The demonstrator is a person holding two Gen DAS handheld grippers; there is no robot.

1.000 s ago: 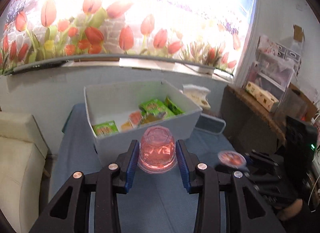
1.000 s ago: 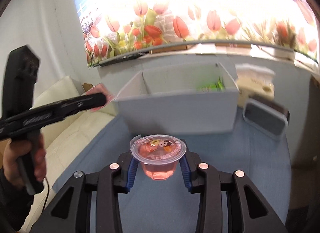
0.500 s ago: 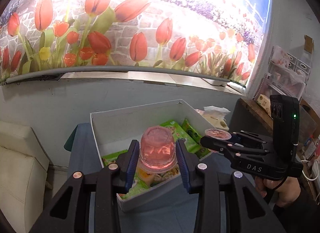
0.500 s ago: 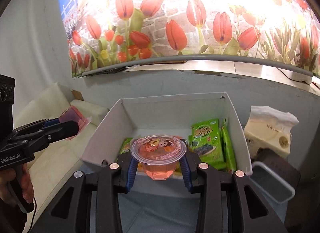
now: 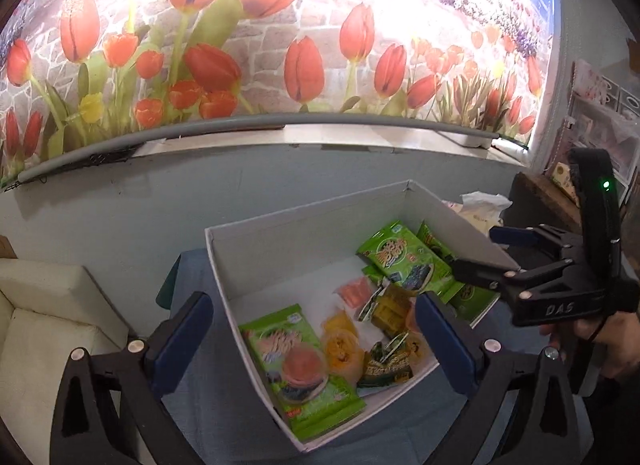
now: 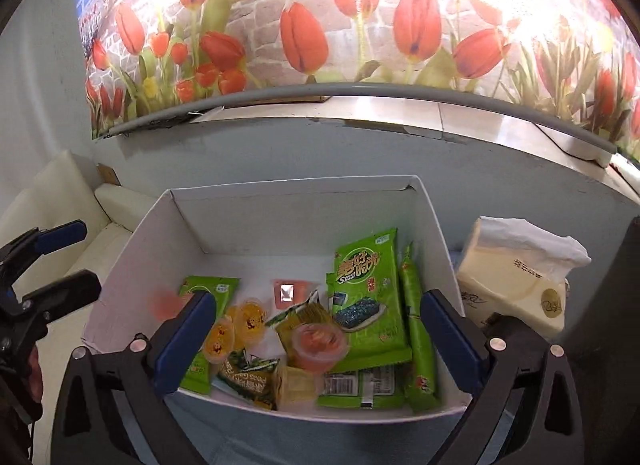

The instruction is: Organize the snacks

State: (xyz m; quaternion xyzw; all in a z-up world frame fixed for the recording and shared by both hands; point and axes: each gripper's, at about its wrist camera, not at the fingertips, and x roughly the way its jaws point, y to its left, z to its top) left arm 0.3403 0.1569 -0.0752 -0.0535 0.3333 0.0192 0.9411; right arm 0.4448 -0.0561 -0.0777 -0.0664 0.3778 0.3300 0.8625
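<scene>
A white box (image 5: 304, 205) (image 6: 280, 221) holds green seaweed packets (image 5: 400, 261) (image 6: 368, 297), yellow jelly cups (image 5: 340, 345) (image 6: 248, 317) and small sachets. My left gripper (image 5: 312, 333) hangs over the box's left half, its jaws opening wide with nothing pressed between them. Below it a pink jelly cup (image 5: 302, 365) lies upside down on a green packet. My right gripper (image 6: 318, 333) is over the box's near side, jaws also opening and gripping nothing, and a second pink jelly cup (image 6: 318, 345) rests among the snacks under it. Each gripper shows in the other's view (image 5: 480, 251) (image 6: 86, 257).
The box stands on a blue cloth-covered table (image 5: 224, 417) against a grey wall under a tulip mural. A tissue pack (image 6: 516, 277) sits right of the box. A cream sofa (image 5: 40, 325) is to the left. A hand (image 5: 608, 341) holds the right gripper.
Both grippers moved forward over the box and opened. The two pink jelly cups left the jaws and now lie inside the box.
</scene>
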